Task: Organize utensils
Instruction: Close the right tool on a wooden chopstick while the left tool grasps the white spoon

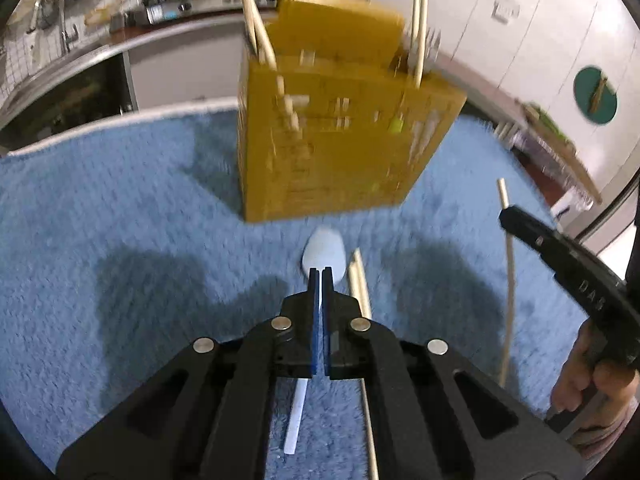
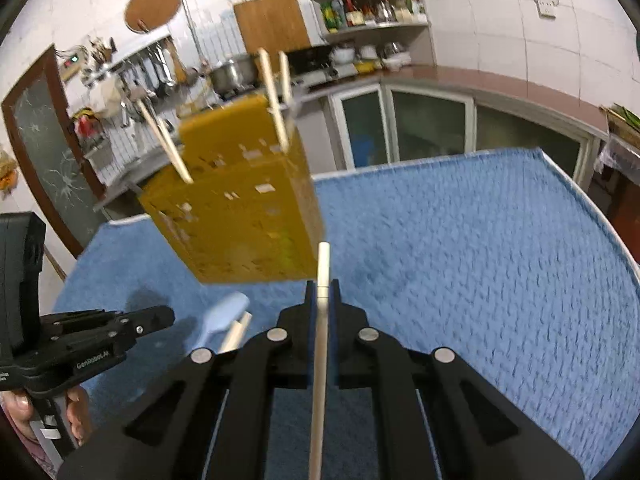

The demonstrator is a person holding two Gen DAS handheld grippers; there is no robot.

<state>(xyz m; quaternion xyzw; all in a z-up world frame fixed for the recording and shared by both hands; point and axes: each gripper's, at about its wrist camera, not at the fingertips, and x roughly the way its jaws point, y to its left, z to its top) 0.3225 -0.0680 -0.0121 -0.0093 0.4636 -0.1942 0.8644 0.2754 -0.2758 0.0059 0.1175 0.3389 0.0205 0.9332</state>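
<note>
A yellow perforated utensil holder [image 1: 340,136] stands on the blue mat [image 1: 120,216] and holds several chopsticks. It also shows in the right wrist view [image 2: 240,208]. A light blue spoon [image 1: 325,254] lies on the mat in front of it, beside two chopsticks [image 1: 360,284]. My left gripper [image 1: 321,270] is shut and empty, just above the spoon. My right gripper [image 2: 323,284] is shut on a single pale chopstick [image 2: 322,320], held above the mat near the holder's right corner. That chopstick [image 1: 509,272] and the right gripper [image 1: 508,216] show in the left wrist view.
The blue mat [image 2: 480,260] covers the table, with its edge at the back and right. A kitchen counter with a pot [image 2: 232,74], hanging tools and a shelf of bottles [image 2: 368,12] stands behind. The spoon [image 2: 226,312] and left gripper [image 2: 170,316] show at left.
</note>
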